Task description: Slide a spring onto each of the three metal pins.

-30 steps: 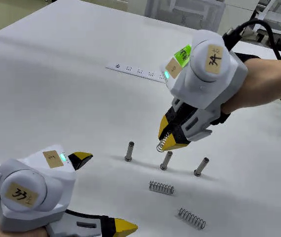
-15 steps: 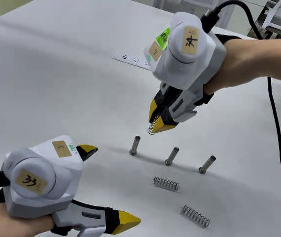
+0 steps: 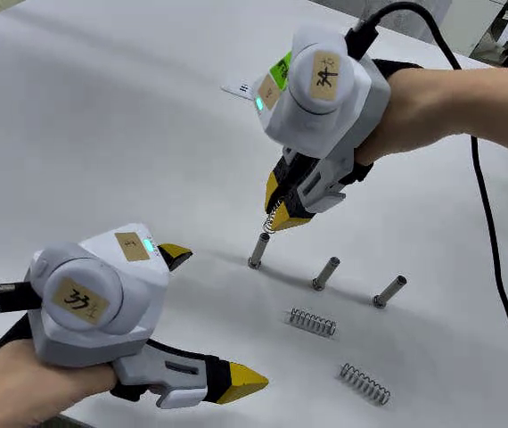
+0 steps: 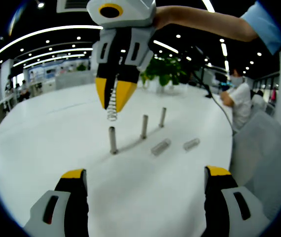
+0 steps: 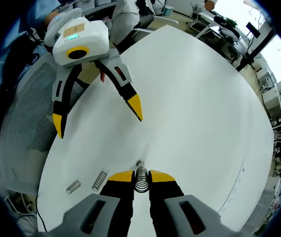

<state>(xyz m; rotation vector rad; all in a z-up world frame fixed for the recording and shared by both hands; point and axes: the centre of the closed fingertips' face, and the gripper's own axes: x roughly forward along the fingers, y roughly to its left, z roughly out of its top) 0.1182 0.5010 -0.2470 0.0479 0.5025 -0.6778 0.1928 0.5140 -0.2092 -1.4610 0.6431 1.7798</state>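
Now right claw (image 3: 281,217) clamped on spring (image 3: 273,217), hanging just above leftmost pin (image 3: 258,250). Centre coil over pin tip, keep spring upright, lower straight. Left claw (image 3: 218,316) apart, idle. Spare springs (image 3: 312,322) on desk (image 3: 102,134).

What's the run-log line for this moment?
right gripper: shut on spring, over end pin | left gripper: open, empty | loose springs: two, on table | other pins: bare

The right gripper (image 5: 140,174) pinches a spring (image 5: 140,180), its end just over a pin (image 5: 139,163). Two more springs (image 5: 99,180) lie on the white table (image 5: 194,98), lower left.
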